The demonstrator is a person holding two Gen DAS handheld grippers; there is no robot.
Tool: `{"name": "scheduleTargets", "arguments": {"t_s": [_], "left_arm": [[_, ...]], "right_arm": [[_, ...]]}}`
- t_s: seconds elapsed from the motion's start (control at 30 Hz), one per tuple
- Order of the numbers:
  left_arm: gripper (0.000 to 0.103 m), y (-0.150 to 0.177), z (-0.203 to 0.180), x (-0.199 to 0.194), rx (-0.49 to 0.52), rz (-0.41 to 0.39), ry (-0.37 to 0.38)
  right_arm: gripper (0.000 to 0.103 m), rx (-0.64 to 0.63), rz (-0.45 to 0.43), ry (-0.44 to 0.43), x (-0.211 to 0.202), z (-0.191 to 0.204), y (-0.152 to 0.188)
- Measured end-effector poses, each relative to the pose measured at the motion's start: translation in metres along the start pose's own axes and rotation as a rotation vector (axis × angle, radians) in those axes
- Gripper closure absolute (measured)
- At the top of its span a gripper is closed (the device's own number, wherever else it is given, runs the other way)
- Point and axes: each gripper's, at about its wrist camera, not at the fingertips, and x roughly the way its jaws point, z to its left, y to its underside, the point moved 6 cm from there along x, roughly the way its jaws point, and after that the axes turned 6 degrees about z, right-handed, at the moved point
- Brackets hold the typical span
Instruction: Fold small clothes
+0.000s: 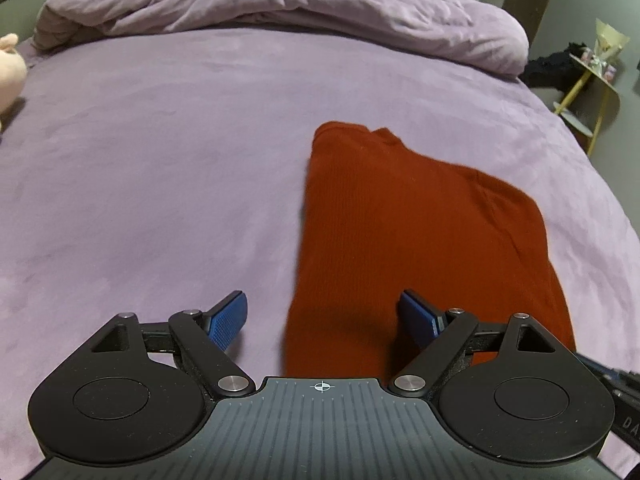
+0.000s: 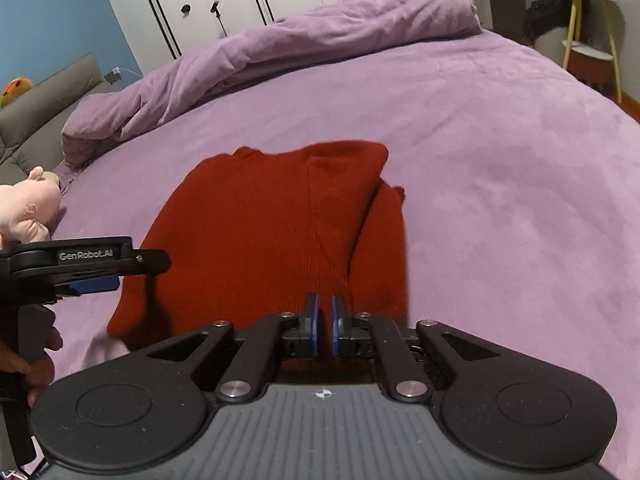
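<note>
Rust-red ribbed knit sweater (image 1: pixel 420 240) (image 2: pixel 272 232), small, lying flat on a lilac velvety bedspread (image 1: pixel 160 160) (image 2: pixel 500 160); folded lengthwise into a long, narrow shape, with a sleeve or side panel turned in over the body and forming a diagonal seam line across the top layer; collar end pointing toward the rumpled far side of the bed, hem end nearest the cameras; one folded edge straight and clean, the other showing a lower layer peeking out just beside the upper one; fabric fine-ribbed, matte, mostly smooth, slightly blurred at the edges; nothing resting on top.
</note>
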Motion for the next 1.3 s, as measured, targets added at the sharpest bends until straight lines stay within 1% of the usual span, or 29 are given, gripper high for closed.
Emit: {"name": "scheduleTargets", "arguments": {"t_s": [0.03, 0.1, 0.13, 0.17, 0.2, 0.23, 0.3, 0.4, 0.47, 0.53, 0.6, 0.63, 0.67, 0.7, 0.77, 0.8, 0.83, 0.87, 0.93, 1.0, 1.03, 1.1, 1.13, 1.17, 1.23, 1.3], "left_arm": [[0.015, 0.004, 0.002, -0.004, 0.008, 0.005, -0.006], [0.015, 0.016, 0.008, -0.014, 0.031, 0.005, -0.028], [0.015, 0.023, 0.012, -0.017, 0.038, 0.004, -0.047], [0.015, 0.031, 0.017, -0.021, 0.038, 0.002, -0.061], [0.015, 0.038, 0.021, -0.023, 0.031, 0.000, -0.059], [0.015, 0.044, 0.026, -0.025, 0.014, 0.004, -0.044], [0.015, 0.053, 0.031, -0.023, -0.026, 0.036, -0.010], [0.016, 0.058, 0.035, -0.018, -0.076, 0.069, 0.045], [0.017, 0.056, 0.034, -0.016, -0.090, 0.061, 0.063], [0.016, 0.052, 0.031, -0.013, -0.079, 0.038, 0.043], [0.016, 0.049, 0.024, -0.004, -0.046, 0.048, 0.013], [0.017, 0.049, 0.022, 0.000, -0.036, 0.059, -0.006], [0.017, 0.048, 0.020, 0.005, -0.024, 0.066, -0.024], [0.017, 0.048, 0.020, 0.007, -0.017, 0.067, -0.037], [0.015, 0.049, 0.023, 0.011, -0.024, 0.070, -0.058], [0.015, 0.048, 0.026, 0.011, -0.039, 0.070, -0.052], [0.015, 0.048, 0.029, 0.011, -0.052, 0.074, -0.040], [0.015, 0.048, 0.030, 0.010, -0.058, 0.081, -0.036], [0.016, 0.047, 0.032, 0.006, -0.051, 0.088, -0.043], [0.016, 0.049, 0.034, -0.001, -0.031, 0.095, -0.064], [0.015, 0.051, 0.036, -0.005, -0.024, 0.096, -0.076], [0.011, 0.053, 0.037, -0.015, -0.024, 0.097, -0.093], [0.008, 0.054, 0.036, -0.019, -0.026, 0.100, -0.091], [0.007, 0.056, 0.034, -0.025, -0.027, 0.101, -0.081], [0.007, 0.058, 0.030, -0.037, -0.022, 0.095, -0.058], [0.005, 0.060, 0.024, -0.049, -0.012, 0.081, -0.048]], "right_arm": [[0.090, -0.002, 0.000, 0.001, -0.003, 0.001, 0.003], [0.078, 0.003, 0.013, 0.001, -0.008, 0.003, 0.008], [0.071, 0.013, 0.027, -0.013, -0.011, 0.003, 0.011], [0.069, 0.028, 0.039, -0.030, -0.012, 0.003, 0.013], [0.068, 0.051, 0.049, -0.056, -0.014, 0.002, 0.016], [0.067, 0.073, 0.062, -0.082, -0.014, 0.002, 0.018], [0.066, 0.148, 0.094, -0.124, -0.011, -0.003, 0.023], [0.066, 0.297, 0.124, -0.189, -0.001, -0.012, 0.029], [0.066, 0.414, 0.136, -0.258, 0.005, -0.019, 0.033], [0.066, 0.509, 0.123, -0.307, 0.011, -0.025, 0.033], [0.067, 0.575, 0.097, -0.319, 0.015, -0.030, 0.031], [0.070, 0.605, 0.090, -0.312, 0.018, -0.033, 0.030], [0.081, 0.626, 0.089, -0.303, 0.020, -0.035, 0.029], [0.086, 0.642, 0.088, -0.299, 0.023, -0.036, 0.028], [0.091, 0.650, 0.081, -0.319, 0.025, -0.038, 0.027], [0.091, 0.648, 0.072, -0.327, 0.024, -0.039, 0.027], [0.092, 0.636, 0.073, -0.308, 0.025, -0.041, 0.027], [0.092, 0.609, 0.084, -0.262, 0.026, -0.043, 0.028], [0.093, 0.553, 0.096, -0.212, 0.025, -0.042, 0.028], [0.084, 0.451, 0.105, -0.125, 0.019, -0.032, 0.024], [0.078, 0.370, 0.110, -0.065, 0.015, -0.025, 0.022], [0.071, 0.238, 0.133, 0.026, 0.006, -0.012, 0.022], [0.061, 0.167, 0.156, 0.074, 0.003, -0.004, 0.025], [0.045, 0.110, 0.181, 0.107, 0.000, 0.003, 0.029], [0.032, 0.039, 0.214, 0.140, -0.005, 0.012, 0.038], [0.027, -0.007, 0.215, 0.131, -0.013, 0.020, 0.043]]}}
